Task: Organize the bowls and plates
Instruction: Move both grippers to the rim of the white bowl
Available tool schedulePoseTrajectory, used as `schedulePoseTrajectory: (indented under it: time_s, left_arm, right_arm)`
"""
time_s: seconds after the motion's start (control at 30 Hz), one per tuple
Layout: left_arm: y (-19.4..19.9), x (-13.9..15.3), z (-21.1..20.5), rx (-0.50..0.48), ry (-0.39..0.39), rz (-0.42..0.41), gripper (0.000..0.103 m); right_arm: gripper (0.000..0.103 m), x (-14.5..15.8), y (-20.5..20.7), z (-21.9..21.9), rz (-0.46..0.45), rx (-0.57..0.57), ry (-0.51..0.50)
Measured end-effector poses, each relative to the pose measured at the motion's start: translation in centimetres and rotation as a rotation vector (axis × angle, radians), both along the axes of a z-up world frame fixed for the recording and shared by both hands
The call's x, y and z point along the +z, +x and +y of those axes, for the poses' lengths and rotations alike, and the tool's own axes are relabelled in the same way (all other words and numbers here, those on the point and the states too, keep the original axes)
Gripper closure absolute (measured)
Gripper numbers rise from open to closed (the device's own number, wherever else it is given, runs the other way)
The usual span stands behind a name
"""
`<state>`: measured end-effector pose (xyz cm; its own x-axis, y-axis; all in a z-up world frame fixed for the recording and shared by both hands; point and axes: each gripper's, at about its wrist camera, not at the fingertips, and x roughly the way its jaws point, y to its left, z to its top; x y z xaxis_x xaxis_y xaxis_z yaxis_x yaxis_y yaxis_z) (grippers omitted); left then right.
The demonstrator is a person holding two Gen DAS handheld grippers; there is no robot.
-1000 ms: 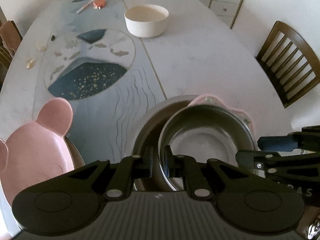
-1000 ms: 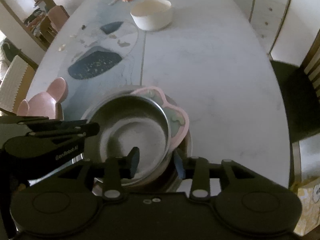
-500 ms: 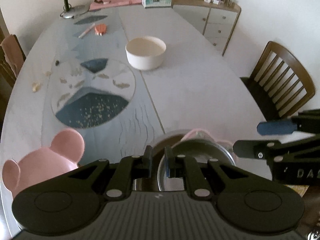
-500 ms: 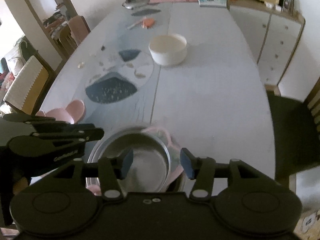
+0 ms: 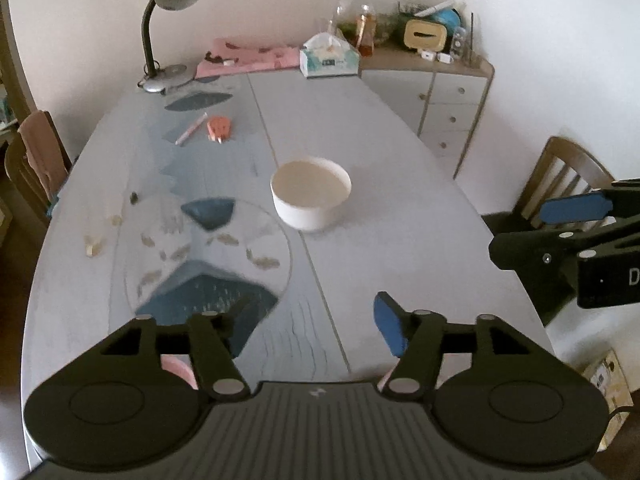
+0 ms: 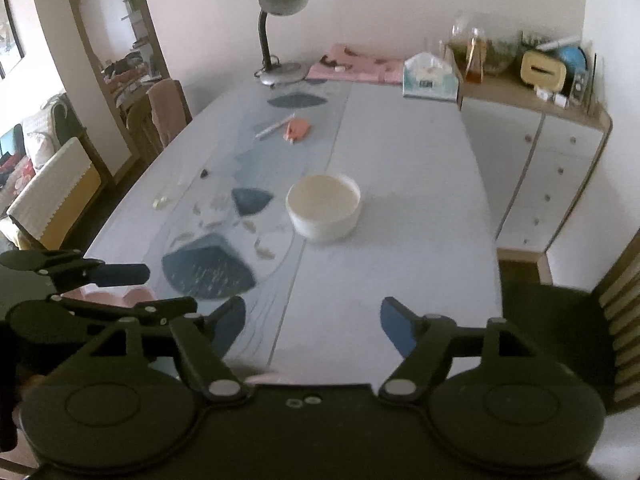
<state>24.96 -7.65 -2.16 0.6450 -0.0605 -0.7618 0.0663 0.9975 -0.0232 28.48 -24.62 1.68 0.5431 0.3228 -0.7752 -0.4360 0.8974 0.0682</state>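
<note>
Left gripper (image 5: 308, 330): jaws spread wide, nothing between them, raised above the near end of the bench (image 5: 400, 208).
Left view, bench: white bowl (image 5: 310, 193) stands alone mid-bench beside the round patterned mat (image 5: 208, 260); a sliver of pink plate (image 5: 176, 366) peeks under the left finger.
Left view, room: desk lamp (image 5: 168, 20) and tissue box (image 5: 330, 58) at the far end, cabinet (image 5: 444, 108) by the wall, wooden chair (image 5: 560, 184) to the right.
Right gripper (image 6: 312, 326): jaws wide apart too, empty.
Right view, bench: same white bowl (image 6: 324, 206) well ahead; pen (image 6: 274, 126) and orange item (image 6: 297, 129) farther off.
Right view, room: covered chairs (image 6: 56, 184) on the left, doorway beyond.
Change since earlier: a second ago the left gripper was pinched on the steel bowl's rim; now both have let go and lifted, and the stacked bowls have dropped out of sight below.
</note>
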Motion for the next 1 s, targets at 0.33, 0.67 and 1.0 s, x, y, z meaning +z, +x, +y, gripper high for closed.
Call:
schedulePoseTrajectory:
  time_s: [0.33, 0.67, 1.0]
  left_arm:
    - [5.4, 1.3, 0.4, 0.06, -0.016, -0.035, 0.027]
    - [12.3, 0.1, 1.8, 0.147, -0.016, -0.01, 0.027]
    - [18.9, -3.7, 3.2, 0.207, -0.028, 0.079, 0.027]
  right_arm:
    - [0.007, 0.2, 6.3, -0.3, 0.007, -0.01, 0.006]
    - [0.003, -2.1, 13.0, 0.5, 0.054, 0.005, -0.004]
    - [0.005, -5.8, 19.0, 1.5, 0.119, 0.031, -0.036]
